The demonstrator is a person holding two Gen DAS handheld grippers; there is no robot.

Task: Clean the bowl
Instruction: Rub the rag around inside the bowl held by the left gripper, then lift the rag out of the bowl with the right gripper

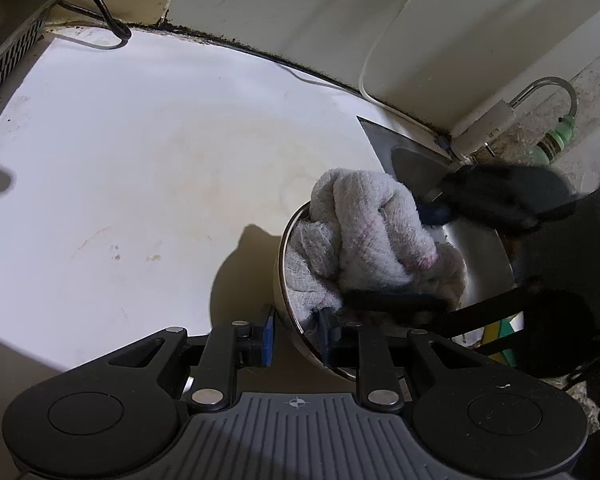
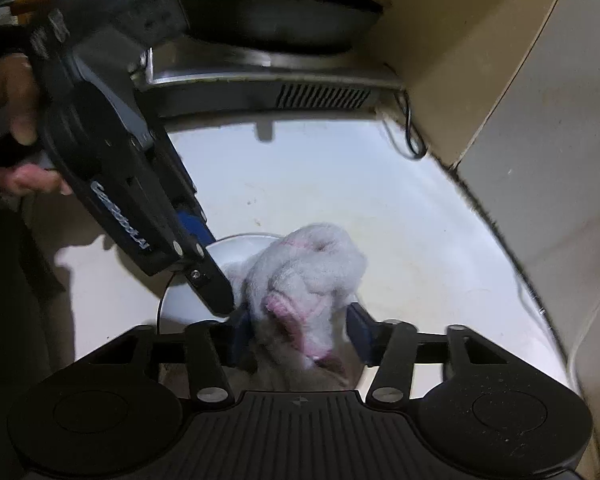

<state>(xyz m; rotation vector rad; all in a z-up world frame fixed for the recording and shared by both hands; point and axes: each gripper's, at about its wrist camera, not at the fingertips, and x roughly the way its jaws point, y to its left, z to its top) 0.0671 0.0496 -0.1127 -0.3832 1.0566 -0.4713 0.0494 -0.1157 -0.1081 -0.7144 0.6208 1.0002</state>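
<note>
A steel bowl [image 1: 480, 256] is tipped on the white counter, with a crumpled white cloth with pink trim [image 1: 364, 224] stuffed inside it. My left gripper [image 1: 296, 336] is shut on the bowl's near rim, one blue pad outside and one inside. My right gripper [image 1: 400, 258] comes in from the right, its black fingers on either side of the cloth. In the right wrist view the cloth [image 2: 308, 264] fills the gap between the blue pads of the right gripper [image 2: 300, 328], which press on it. The left gripper [image 2: 208, 264] clamps the bowl [image 2: 236, 250] from the upper left.
A stove with a vent grille [image 2: 324, 96] carries a dark pan [image 2: 280, 20] at the counter's back. A black cable [image 1: 108, 20] lies in the corner. A white tub [image 1: 460, 40], a curved metal tap [image 1: 556, 88] and a green bottle [image 1: 556, 140] stand behind the bowl. A hand [image 2: 12, 100] holds the left gripper.
</note>
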